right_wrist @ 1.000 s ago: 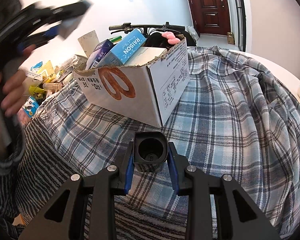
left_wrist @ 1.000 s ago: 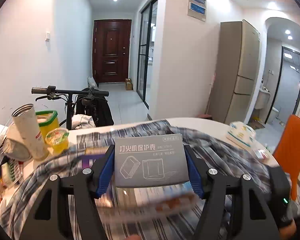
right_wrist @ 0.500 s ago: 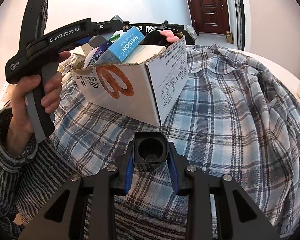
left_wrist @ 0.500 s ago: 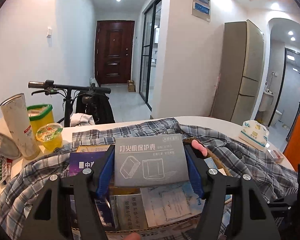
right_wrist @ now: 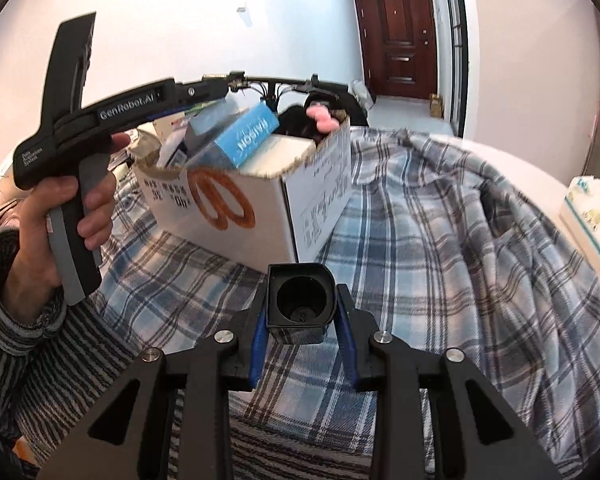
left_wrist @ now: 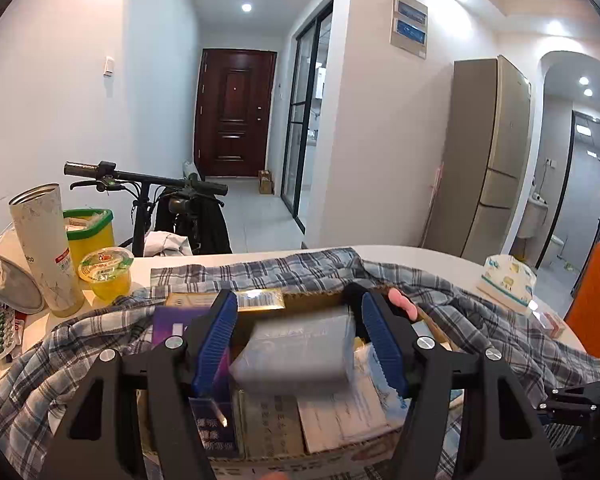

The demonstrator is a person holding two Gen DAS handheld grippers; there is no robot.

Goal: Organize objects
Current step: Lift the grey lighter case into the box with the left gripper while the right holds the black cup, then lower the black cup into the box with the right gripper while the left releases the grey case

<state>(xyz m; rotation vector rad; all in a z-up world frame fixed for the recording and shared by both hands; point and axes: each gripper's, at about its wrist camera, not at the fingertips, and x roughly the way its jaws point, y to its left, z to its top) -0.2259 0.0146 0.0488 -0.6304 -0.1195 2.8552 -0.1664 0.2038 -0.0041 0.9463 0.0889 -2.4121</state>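
Left wrist view: left gripper, blue pads set moderately apart, over the open white cardboard carton. Blurred flat grey box lies between the pads; neither pad appears to touch it, so it looks released into the carton.
Right wrist view: right gripper clamps a small black square holder with a round well, above the blue-and-grey plaid cloth, short of the carton.
Handling note: judged best to lift the left gripper straight up clear of the packed contents before the right brings its holder over the rim, lowering into a free gap rather than onto the tilted blue carton of tissues.
Not determinable: grey box's lettering (motion blur); free space inside the carton; carton's near wall, cut off at frame bottom; pink item at the far rim.
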